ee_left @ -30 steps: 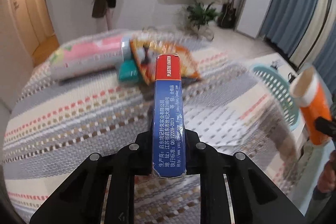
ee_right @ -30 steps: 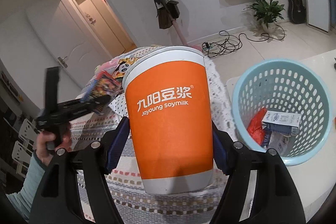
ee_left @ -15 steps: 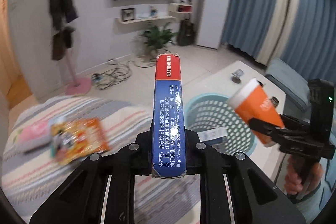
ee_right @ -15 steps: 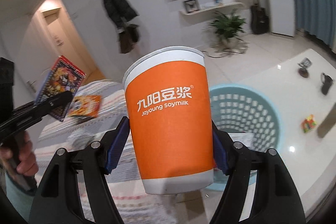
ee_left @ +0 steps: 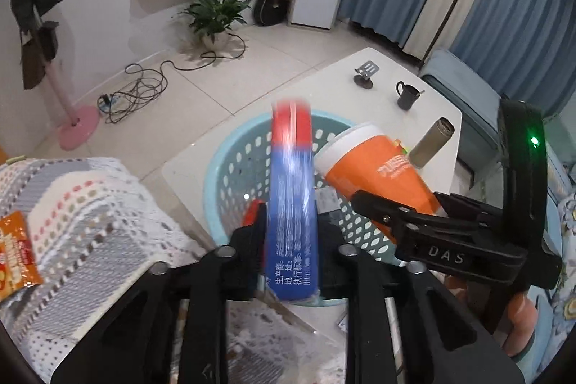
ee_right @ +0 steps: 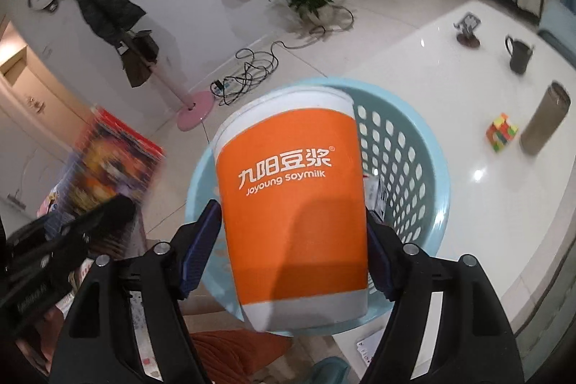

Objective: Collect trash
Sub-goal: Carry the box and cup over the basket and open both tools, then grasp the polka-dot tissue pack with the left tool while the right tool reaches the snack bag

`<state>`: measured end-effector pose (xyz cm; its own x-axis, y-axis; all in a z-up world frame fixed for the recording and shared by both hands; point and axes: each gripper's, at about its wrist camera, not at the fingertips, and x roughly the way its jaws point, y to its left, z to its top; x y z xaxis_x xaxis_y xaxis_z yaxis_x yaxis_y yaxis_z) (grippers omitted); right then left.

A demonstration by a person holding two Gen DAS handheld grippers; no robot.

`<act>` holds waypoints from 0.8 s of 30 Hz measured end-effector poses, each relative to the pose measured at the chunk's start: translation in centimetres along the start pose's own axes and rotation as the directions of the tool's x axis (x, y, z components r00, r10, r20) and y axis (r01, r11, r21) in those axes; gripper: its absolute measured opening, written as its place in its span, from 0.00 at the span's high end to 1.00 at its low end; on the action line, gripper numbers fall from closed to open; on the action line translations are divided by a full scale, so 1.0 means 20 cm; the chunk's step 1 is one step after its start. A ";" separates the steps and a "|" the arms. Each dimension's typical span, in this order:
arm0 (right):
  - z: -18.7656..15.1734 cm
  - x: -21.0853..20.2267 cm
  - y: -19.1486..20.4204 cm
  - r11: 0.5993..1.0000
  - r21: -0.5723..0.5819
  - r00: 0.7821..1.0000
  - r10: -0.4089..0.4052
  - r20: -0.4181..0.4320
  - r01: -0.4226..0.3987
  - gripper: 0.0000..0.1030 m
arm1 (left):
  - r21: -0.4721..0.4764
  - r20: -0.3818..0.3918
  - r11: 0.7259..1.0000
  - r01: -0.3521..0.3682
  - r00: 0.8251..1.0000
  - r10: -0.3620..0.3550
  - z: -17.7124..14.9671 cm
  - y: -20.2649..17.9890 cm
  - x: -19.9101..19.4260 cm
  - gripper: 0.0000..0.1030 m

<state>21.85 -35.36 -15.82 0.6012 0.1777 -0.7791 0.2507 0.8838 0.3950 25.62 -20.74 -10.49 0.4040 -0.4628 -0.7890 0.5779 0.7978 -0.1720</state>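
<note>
— Both grippers hang over the light-blue laundry-style basket (ee_left: 230, 168). Your right gripper (ee_right: 293, 240) clamps the orange soymilk cup (ee_right: 291, 204), tilted above the rim.

— And the left?

— Your left gripper (ee_left: 291, 240) has just been opening; the blue-and-red card box (ee_left: 293, 200) sits blurred between the pads, seemingly slipping free over the basket. Widen those jaws fully, then release the cup only once its base is inside the rim.
</note>
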 end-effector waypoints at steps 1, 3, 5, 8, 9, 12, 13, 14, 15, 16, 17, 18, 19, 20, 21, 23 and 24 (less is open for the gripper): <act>0.00 0.01 -0.01 1.000 0.006 1.000 0.005 -0.006 -0.005 0.32 | 0.002 0.006 1.000 -0.003 1.000 0.003 -0.01 0.00 0.00 0.59; -0.01 0.02 -0.05 1.000 0.024 1.000 -0.007 -0.012 0.008 0.32 | 0.005 0.016 1.000 -0.013 1.000 0.013 -0.02 0.00 -0.01 0.52; -0.02 0.02 -0.08 0.999 0.039 1.000 -0.005 -0.015 0.005 0.32 | 0.000 0.019 1.000 -0.016 1.000 0.016 -0.03 0.00 -0.03 0.51; -0.04 0.01 -0.09 0.999 0.050 1.000 0.001 -0.019 0.000 0.32 | -0.014 0.025 1.000 -0.015 1.000 0.016 -0.04 0.02 -0.06 0.50; -0.05 0.00 -0.09 0.999 0.048 1.000 0.000 -0.019 0.001 0.32 | -0.017 0.027 1.000 -0.021 0.999 0.021 -0.05 0.03 -0.07 0.47; -0.07 -0.03 -0.04 1.000 0.016 1.000 -0.001 -0.008 0.001 0.32 | -0.023 0.032 0.999 -0.044 0.998 0.045 -0.08 0.05 -0.11 0.45; -0.07 -0.04 -0.02 1.000 0.005 1.000 -0.001 -0.004 0.002 0.32 | -0.029 0.036 0.999 -0.044 0.998 0.045 -0.09 0.05 -0.13 0.46; -0.07 -0.05 0.01 1.000 -0.015 1.000 0.001 0.002 -0.001 0.32 | -0.035 0.041 0.998 -0.045 0.998 0.046 -0.11 0.06 -0.15 0.46; -0.08 -0.06 0.04 0.999 -0.032 1.000 0.007 0.005 -0.007 0.32 | -0.040 0.046 0.998 -0.048 0.998 0.050 -0.11 0.06 -0.17 0.46; -0.09 -0.08 0.08 0.999 -0.050 1.000 0.015 0.011 -0.014 0.33 | -0.051 0.058 0.997 -0.055 0.997 0.058 -0.14 0.07 -0.21 0.46; -0.10 -0.10 0.13 0.996 -0.080 0.999 0.028 0.018 -0.027 0.33 | -0.060 0.068 0.996 -0.060 0.996 0.064 -0.15 0.08 -0.24 0.46; -0.10 -0.12 0.17 0.994 -0.105 0.999 0.040 0.023 -0.037 0.35 | -0.070 0.079 0.995 -0.066 0.994 0.071 -0.17 0.09 -0.27 0.46; -0.11 -0.13 0.22 0.990 -0.131 0.998 0.052 0.030 -0.047 0.35 | -0.089 0.097 0.993 -0.080 0.991 0.089 -0.19 0.10 -0.32 0.46; -0.13 -0.16 0.29 0.984 -0.168 0.997 0.068 0.042 -0.060 0.35 | -0.104 0.111 0.990 -0.094 0.988 0.105 -0.21 0.12 -0.36 0.46; -0.14 -0.18 0.35 0.977 -0.198 0.995 0.084 0.052 -0.072 0.35 | -0.118 0.124 0.987 -0.110 0.985 0.124 -0.23 0.14 -0.40 0.46; -0.18 -0.21 0.47 0.962 -0.254 0.991 0.118 0.066 -0.097 0.35 | -0.157 0.147 0.974 -0.164 0.971 0.188 -0.29 0.19 -0.50 0.46; -0.20 -0.21 0.54 0.953 -0.283 0.988 0.134 0.070 -0.109 0.35 | -0.174 0.151 0.968 -0.183 0.966 0.210 -0.31 0.22 -0.53 0.46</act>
<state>18.96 -24.91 -10.18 0.6812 0.2637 -0.6830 -0.0414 0.9452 0.3237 19.40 -9.93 -6.56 0.6188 -0.3383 -0.7090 0.3620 0.9238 -0.1249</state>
